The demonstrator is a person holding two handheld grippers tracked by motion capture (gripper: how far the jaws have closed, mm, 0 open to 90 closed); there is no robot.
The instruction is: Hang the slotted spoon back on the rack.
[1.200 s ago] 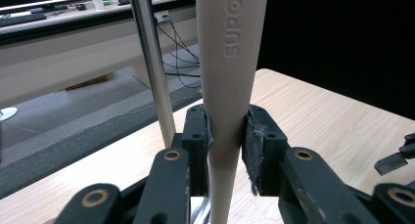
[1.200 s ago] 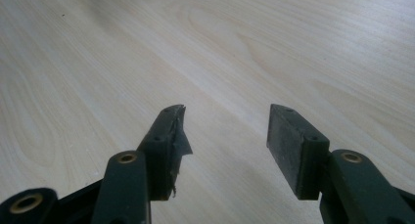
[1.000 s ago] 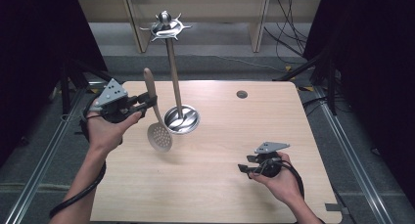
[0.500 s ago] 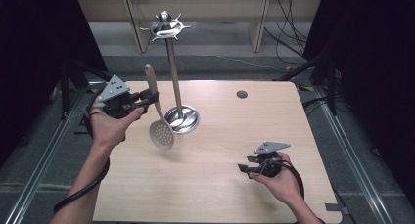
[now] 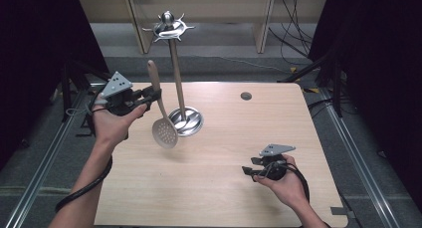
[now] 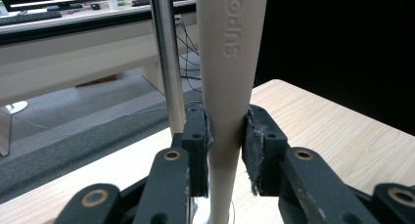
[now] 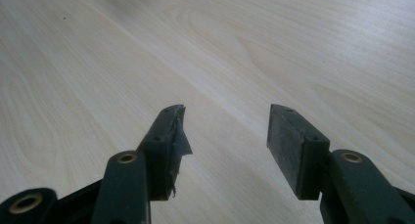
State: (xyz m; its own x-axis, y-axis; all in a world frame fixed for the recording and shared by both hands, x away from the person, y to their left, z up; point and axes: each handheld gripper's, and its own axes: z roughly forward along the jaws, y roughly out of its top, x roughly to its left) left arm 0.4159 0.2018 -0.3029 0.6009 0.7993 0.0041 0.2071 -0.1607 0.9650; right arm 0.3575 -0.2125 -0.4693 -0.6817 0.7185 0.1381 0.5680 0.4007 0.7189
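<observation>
My left claw (image 5: 155, 94) is clamped on the beige plastic handle of a slotted skimmer spoon (image 5: 160, 106). In the left gripper view the two black jaws press the handle from either side, about halfway along it. I hold the spoon nearly upright, handle end up and round perforated head down, so the head hangs clear above the pale wooden counter (image 5: 214, 198). This upright hold looks meant for bringing the handle's top up to a hook.

Just beside the spoon stands a shiny metal utensil stand (image 5: 175, 63): a thin pole rising from a round dished base, with a crown of short hooks at the top. The spoon's head hangs just in front of the base, and the handle runs close alongside the pole. From here I cannot tell whether they touch. The hooks sit higher than the handle's top, so I judge the spoon must rise before it can hang, and the pole itself stands in the way of any sideways swing.

My right claw (image 5: 249, 172) rests low over bare counter near the front right, well apart from the stand, its jaws apart and holding nothing. A small dark round fitting (image 5: 246, 95) sits in the counter near the far edge.
</observation>
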